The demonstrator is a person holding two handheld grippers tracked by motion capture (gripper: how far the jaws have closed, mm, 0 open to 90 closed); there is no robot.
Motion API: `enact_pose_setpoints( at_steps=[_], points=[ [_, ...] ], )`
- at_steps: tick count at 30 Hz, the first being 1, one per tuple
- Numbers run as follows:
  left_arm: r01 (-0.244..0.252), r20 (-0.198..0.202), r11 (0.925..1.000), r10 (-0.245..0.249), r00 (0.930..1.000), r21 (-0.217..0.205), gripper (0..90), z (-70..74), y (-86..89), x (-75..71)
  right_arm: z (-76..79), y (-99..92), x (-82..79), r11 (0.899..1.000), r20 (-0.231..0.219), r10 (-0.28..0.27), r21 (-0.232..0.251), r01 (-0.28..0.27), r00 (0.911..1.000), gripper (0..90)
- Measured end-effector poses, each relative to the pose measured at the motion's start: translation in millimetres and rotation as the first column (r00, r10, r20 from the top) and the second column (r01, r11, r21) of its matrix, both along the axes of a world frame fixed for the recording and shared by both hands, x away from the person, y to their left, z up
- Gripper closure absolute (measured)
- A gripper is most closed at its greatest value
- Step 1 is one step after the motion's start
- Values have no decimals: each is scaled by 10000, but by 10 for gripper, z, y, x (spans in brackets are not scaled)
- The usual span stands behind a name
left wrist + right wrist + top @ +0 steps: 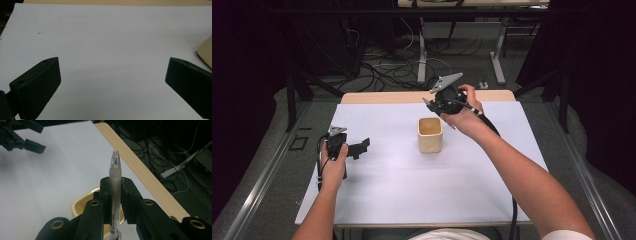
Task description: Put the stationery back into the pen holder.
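A clear pen (115, 177) with a frosted grip stands clamped between the jaws of my right gripper (115, 185), its tip pointing away from the camera. In the high view my right gripper (430, 104) hovers just behind and above a cream square cup (430, 134) on the white sheet. The cup's rim (79, 203) shows below the jaws in the right gripper view. My left gripper (360, 146) rests low over the sheet's left side, open, with nothing between its pads (37, 86). A corner of the cup (206, 51) shows at the right edge of the left gripper view.
A white sheet (402, 175) covers the wooden table (377, 97), whose bare far edge (140, 167) runs behind the cup. Beyond the table, cables and metal stand legs (422, 60) lie on the floor. Grey rails (267, 170) flank the table.
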State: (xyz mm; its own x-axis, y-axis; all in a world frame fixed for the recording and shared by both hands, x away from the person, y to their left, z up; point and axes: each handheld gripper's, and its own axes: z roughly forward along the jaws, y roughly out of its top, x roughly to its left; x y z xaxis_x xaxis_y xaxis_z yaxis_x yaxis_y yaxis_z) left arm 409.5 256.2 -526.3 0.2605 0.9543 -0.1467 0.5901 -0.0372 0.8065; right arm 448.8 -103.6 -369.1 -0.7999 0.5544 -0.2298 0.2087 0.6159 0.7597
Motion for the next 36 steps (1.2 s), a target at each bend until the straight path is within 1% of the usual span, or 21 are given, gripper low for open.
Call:
enact_pose_setpoints(
  at_steps=[3,4,5,6,9,12,16,20,23,25,28,29,32,34,36],
  points=[
    [8,2,10000,-8,10000,-19,1,0,2,1,35,32,4,9996,29,-71,261,70,10000,806],
    [7,5,10000,-7,10000,-23,1,1,2,1,43,39,8,9992,-5,-76,399,76,10000,806],
    [9,16,10000,-9,10000,-4,1,2,3,1,42,47,15,9980,104,-108,620,102,9999,806],
    [16,20,10000,-16,10000,9,1,3,3,1,56,49,14,9978,-38,-158,642,160,9999,806],
    [21,16,10000,-21,10000,18,1,4,1,1,65,54,29,9934,-54,-250,1115,255,9997,806],
    [18,17,10000,-18,10000,12,1,3,2,2,62,55,41,9849,-204,-402,1676,431,9990,806],
    [13,17,10000,-13,10000,8,1,1,2,3,53,52,53,9692,-449,-505,2389,598,9977,806],
    [20,17,10000,-20,10000,15,1,3,1,3,37,59,58,9559,-647,-638,2826,796,9959,806],
    [21,17,10000,-21,10000,17,1,3,3,3,17,71,59,9428,-826,-653,3214,887,9944,806],
    [24,13,10000,-24,10000,8,1,4,3,3,-9,77,67,9389,-843,-694,3311,937,9940,806],
    [22,15,10000,-22,10000,2,1,4,2,2,-58,100,76,9402,-846,-787,3248,1022,9933,806],
    [24,13,10000,-24,10000,9,1,4,3,3,-71,103,81,9427,-944,-808,3161,1068,9923,806],
    [25,12,10000,-25,10000,15,1,4,4,4,-127,118,109,9409,-1022,-858,3189,1143,9911,806],
    [25,10,10000,-25,10000,17,1,2,4,5,-159,124,126,9429,-965,-933,3111,1190,9910,806],
    [25,12,10000,-25,10000,14,1,2,2,6,-192,127,146,9450,-1045,-992,3015,1266,9896,806]
  ],
)
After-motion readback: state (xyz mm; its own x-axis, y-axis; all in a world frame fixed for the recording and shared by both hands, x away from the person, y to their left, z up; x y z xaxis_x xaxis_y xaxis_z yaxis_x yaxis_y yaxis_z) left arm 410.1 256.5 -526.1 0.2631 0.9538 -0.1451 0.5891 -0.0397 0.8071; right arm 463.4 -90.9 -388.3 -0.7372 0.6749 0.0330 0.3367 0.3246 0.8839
